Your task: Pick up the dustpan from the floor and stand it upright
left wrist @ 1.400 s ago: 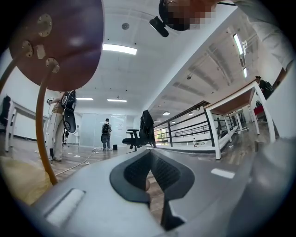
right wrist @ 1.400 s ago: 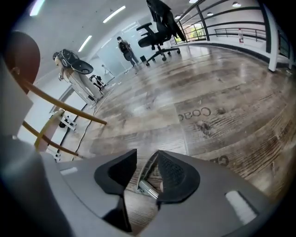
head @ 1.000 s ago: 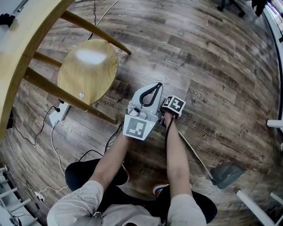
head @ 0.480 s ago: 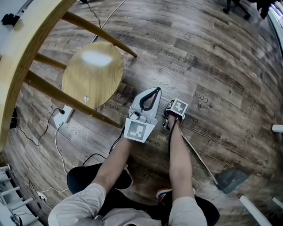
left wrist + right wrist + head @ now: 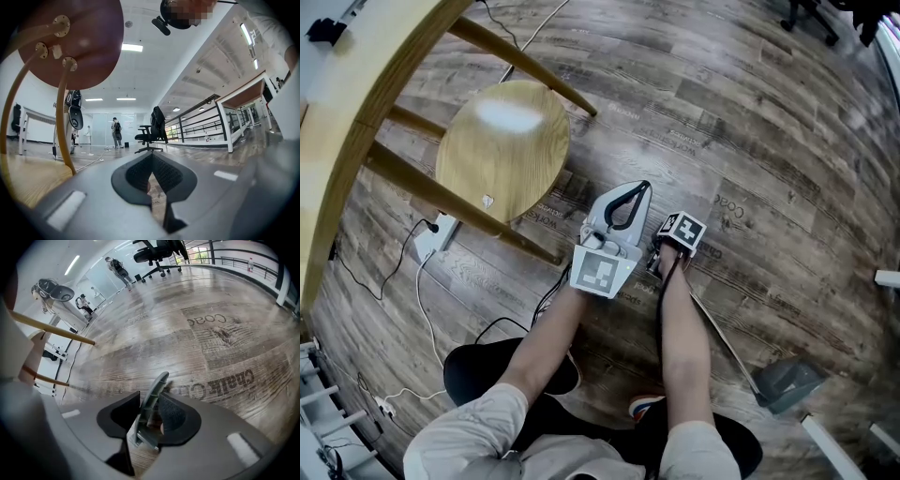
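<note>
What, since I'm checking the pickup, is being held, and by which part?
The right gripper, jaws just closed in, holds the dustpan by its handle tip; the left gripper holds nothing.

the worn grey-brown wood-plank floor (image 5: 750,122), printed with faint lettering, carries a round pale wooden stool (image 5: 502,145) at upper left; just beside the stool lies a white power strip (image 5: 434,236), a thin white cable (image 5: 416,305) trailing from it; the pan of a grey plastic dustpan (image 5: 787,382) rests at lower right, its long handle running up-left
</note>
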Available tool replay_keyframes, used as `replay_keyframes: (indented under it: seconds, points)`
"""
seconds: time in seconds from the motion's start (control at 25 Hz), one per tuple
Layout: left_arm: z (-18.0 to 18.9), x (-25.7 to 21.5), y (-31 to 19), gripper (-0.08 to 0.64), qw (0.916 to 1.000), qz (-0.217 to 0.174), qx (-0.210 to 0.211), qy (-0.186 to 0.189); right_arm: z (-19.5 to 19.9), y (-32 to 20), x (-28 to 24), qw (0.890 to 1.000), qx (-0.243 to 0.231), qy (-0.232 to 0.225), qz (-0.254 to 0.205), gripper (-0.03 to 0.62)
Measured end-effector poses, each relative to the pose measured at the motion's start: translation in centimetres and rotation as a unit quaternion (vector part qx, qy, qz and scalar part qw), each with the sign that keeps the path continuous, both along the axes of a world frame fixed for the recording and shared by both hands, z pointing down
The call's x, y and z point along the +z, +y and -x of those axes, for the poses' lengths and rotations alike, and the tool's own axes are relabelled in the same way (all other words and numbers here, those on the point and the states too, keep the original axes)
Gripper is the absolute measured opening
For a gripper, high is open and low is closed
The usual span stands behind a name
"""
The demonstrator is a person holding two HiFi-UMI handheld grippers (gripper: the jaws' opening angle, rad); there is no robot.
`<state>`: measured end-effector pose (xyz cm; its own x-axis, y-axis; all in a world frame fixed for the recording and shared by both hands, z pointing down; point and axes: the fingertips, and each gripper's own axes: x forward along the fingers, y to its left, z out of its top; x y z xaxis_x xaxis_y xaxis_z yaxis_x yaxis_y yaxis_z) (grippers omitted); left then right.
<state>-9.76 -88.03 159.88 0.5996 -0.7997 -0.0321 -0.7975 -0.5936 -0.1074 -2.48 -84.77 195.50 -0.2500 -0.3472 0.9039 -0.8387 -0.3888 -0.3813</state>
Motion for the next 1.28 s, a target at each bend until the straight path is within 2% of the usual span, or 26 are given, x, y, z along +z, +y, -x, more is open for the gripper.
replay_keyframes:
  seconds: [0.16,0.36,0.64,0.76,0.96,1.12,1.28]
  points:
    - [0.0,-2.6,1.4,0.018,0.9999,-0.002,-0.002,0.017,0.2,1.8,-4.1,1.000,-0.006,-0.003,-0.019,0.132]
    - [1.1,-9.5,3.2,0.018,0.9993,-0.014,0.003,0.035,1.3,3.4,-13.2,0.998,-0.002,-0.015,-0.053,0.130]
    - [-1.6,-18.2,6.4,0.018,0.9981,-0.024,0.026,0.050,-1.2,4.5,-27.4,0.991,0.015,-0.035,-0.131,0.132]
    - [-3.1,-20.8,7.6,0.018,0.9987,-0.030,0.025,0.032,-2.1,5.7,-33.2,0.984,0.019,-0.050,-0.170,0.133]
    - [-7.0,-26.1,9.8,0.018,0.9976,-0.028,0.038,0.050,-5.1,7.0,-42.8,0.967,0.026,-0.070,-0.243,0.133]
    - [-8.5,-28.8,10.0,0.018,0.9982,0.001,0.033,0.049,-7.5,6.9,-49.6,0.953,0.029,-0.084,-0.288,0.133]
    - [-10.1,-31.9,10.3,0.018,0.9975,0.028,0.020,0.061,-11.9,7.1,-57.3,0.935,0.046,-0.100,-0.336,0.133]
